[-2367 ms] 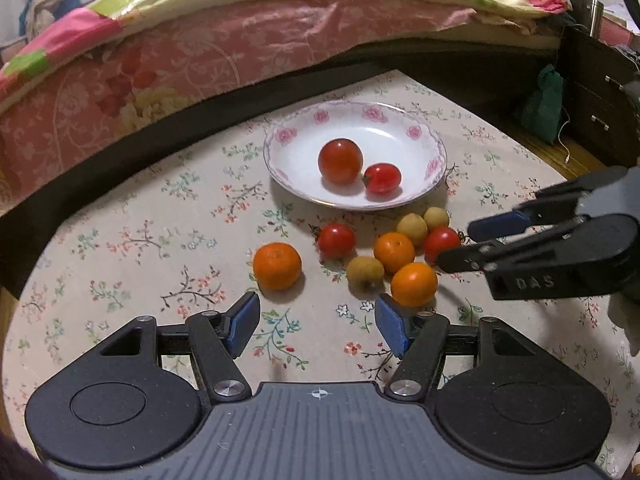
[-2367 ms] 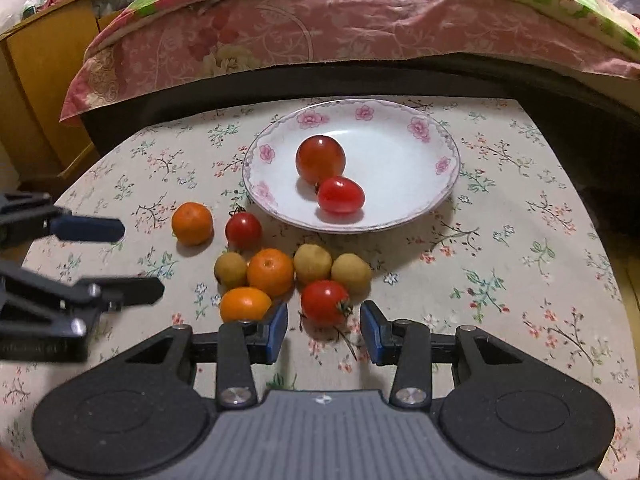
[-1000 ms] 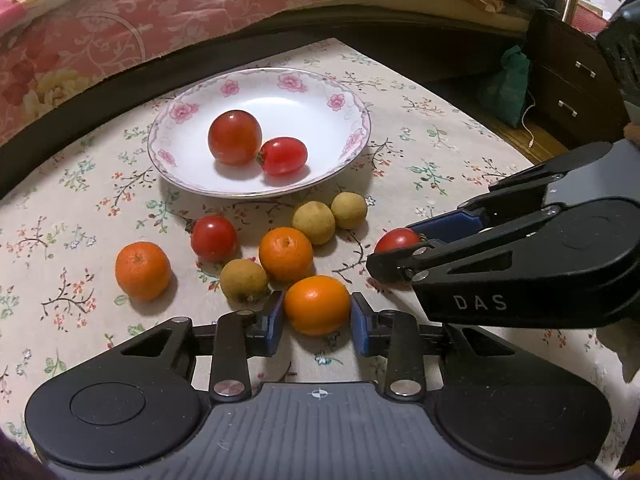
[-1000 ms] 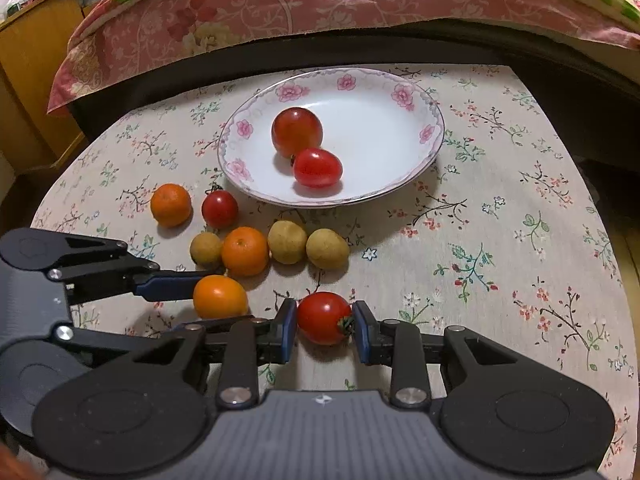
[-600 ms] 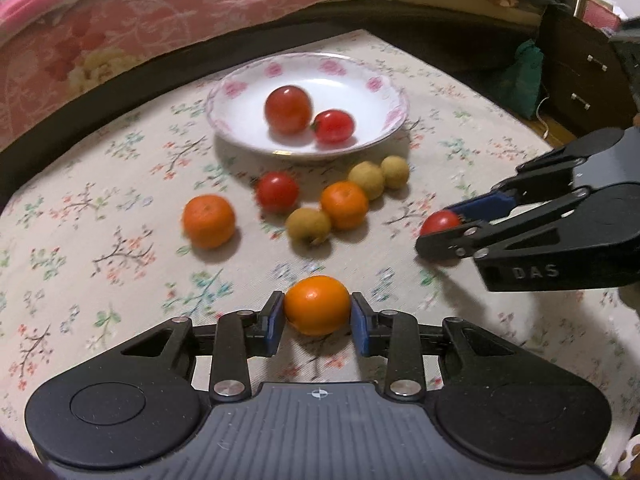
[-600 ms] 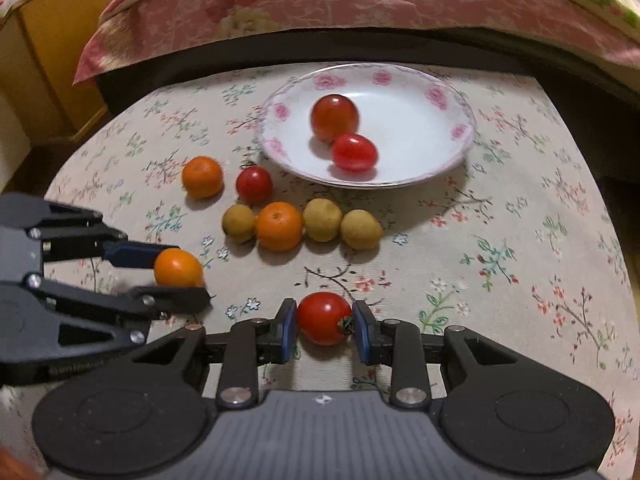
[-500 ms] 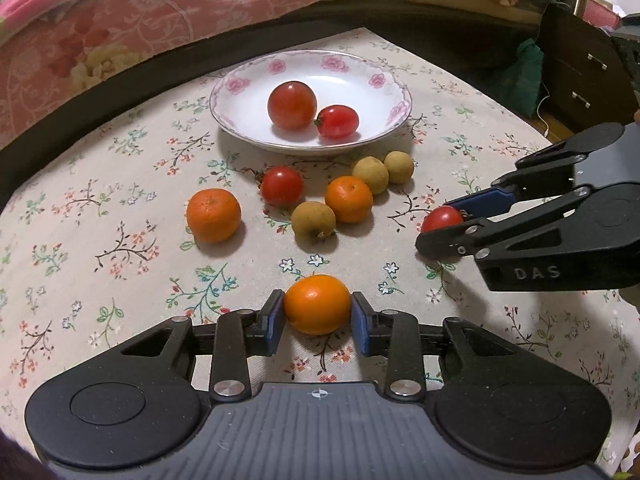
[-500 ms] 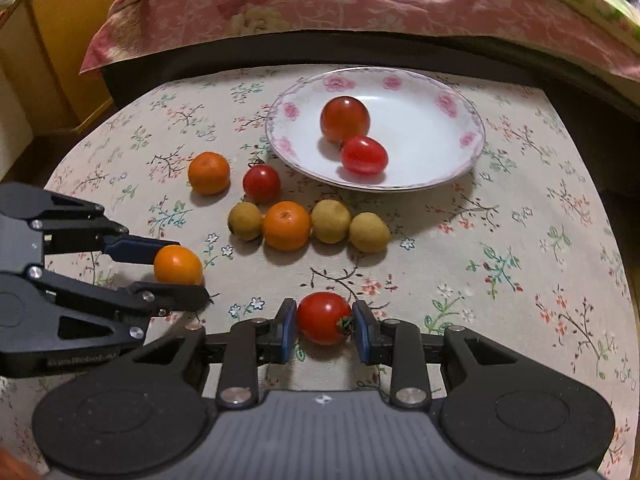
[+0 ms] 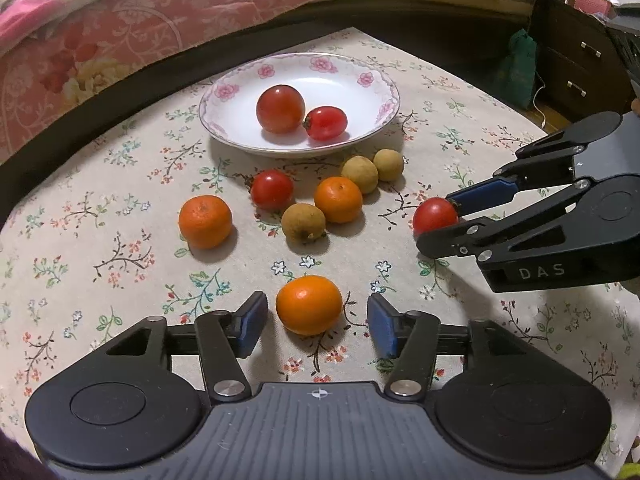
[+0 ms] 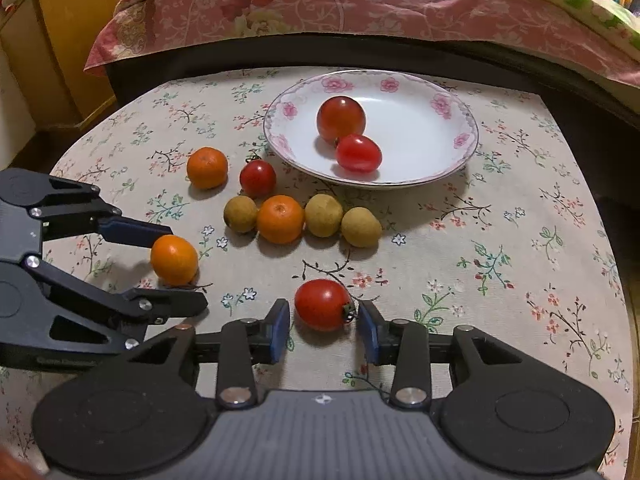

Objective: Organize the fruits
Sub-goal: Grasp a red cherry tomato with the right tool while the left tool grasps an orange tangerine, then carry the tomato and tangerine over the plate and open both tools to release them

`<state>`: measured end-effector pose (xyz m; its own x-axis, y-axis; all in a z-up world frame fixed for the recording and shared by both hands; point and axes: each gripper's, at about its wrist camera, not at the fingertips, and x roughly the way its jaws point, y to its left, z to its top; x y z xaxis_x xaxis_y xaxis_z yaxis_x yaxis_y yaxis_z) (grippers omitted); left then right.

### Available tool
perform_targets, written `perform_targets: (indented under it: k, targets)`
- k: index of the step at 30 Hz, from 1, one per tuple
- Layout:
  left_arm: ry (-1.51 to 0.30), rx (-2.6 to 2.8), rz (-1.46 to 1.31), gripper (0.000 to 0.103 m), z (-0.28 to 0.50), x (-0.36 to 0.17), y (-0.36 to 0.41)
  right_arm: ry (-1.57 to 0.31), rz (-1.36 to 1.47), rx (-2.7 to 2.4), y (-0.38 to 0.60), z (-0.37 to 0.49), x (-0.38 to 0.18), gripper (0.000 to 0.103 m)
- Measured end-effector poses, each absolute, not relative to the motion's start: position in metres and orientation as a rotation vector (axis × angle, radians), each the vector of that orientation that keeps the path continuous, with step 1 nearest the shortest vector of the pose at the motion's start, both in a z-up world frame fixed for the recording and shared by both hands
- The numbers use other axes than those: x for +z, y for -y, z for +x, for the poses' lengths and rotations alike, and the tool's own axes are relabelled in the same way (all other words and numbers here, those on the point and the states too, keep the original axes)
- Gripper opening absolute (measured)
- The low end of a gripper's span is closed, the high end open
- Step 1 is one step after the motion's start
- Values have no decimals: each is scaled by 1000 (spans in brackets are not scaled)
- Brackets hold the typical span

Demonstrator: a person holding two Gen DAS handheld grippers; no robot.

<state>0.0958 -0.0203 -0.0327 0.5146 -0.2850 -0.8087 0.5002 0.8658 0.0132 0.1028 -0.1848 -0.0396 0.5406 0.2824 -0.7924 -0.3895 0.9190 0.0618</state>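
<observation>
An orange [image 9: 309, 304] rests on the floral tablecloth between the spread fingers of my open left gripper [image 9: 316, 322], with gaps on both sides. A red tomato [image 10: 323, 310] lies on the cloth between the fingers of my right gripper [image 10: 323, 332], which is open a little around it. Each gripper shows in the other's view: the right gripper [image 9: 436, 222] around the tomato [image 9: 435, 216], the left gripper [image 10: 186, 271] around the orange [image 10: 174, 260]. The white flowered plate [image 9: 224, 92] at the back holds two tomatoes [image 9: 280, 109].
Between the plate and the grippers lie a loose tomato [image 9: 272, 189], two oranges [image 9: 205, 221] [image 9: 338, 199] and three longans [image 9: 303, 223]. A bed with a pink quilt [image 9: 120, 40] runs behind the table. A dark cabinet [image 9: 576, 64] stands at the right.
Both grippers carried their fruit back toward the table's near side and set it down. Both have since opened; the orange and the tomato now lie free on the cloth.
</observation>
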Motion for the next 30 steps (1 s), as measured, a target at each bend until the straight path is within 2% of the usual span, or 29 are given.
perform_targets:
  k: [8, 14, 16, 18, 30]
  targets:
    - [-924, -474, 250, 63, 97, -35, 19, -908, -136, 400, 183, 103, -40, 38]
    - [-926, -477, 250, 51, 96, -34, 20, -905, -161, 405, 179, 101, -40, 38]
    - [-927, -471, 251, 46, 96, -34, 20, -910, -169, 399, 178, 101, -39, 33]
    - [-929, -466, 260, 43, 96, -34, 20, -914, -173, 400, 176, 101, -39, 32]
    - [-901, -469, 249, 42, 98, -25, 22, -910, -152, 412, 173, 102, -34, 31]
